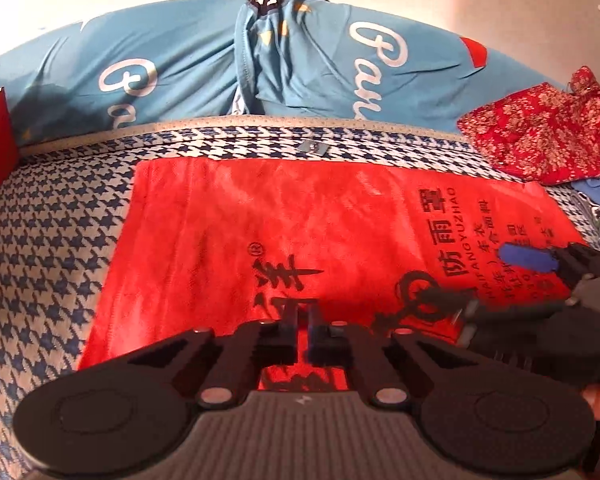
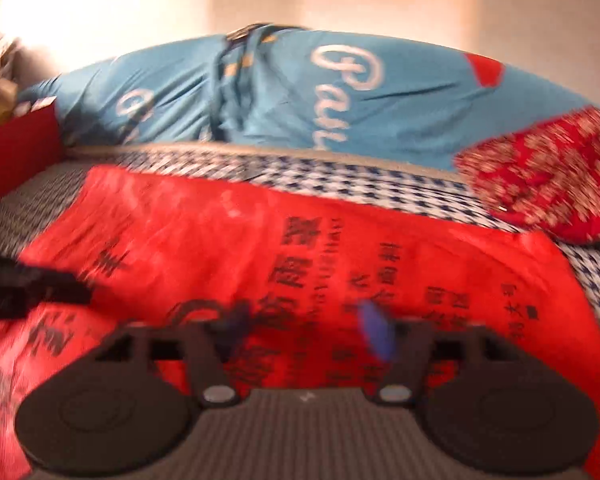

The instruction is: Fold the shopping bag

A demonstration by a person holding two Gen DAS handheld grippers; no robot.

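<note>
Now the left gripper (image 1: 303,334) pinches the flat red printed plastic shopping bag (image 1: 300,224); at three o'clock, the right gripper (image 2: 304,332) gapes wide above it.

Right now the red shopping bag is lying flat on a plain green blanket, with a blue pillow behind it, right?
Not quite. The red shopping bag lies flat, and the blue pillow is behind it, but the blanket is not plain green: it has a blue and white checked pattern. The left wrist view shows it clearly.

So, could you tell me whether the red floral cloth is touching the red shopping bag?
Apart. The left wrist view shows houndstooth sheet between the floral cloth and the shopping bag.
</note>
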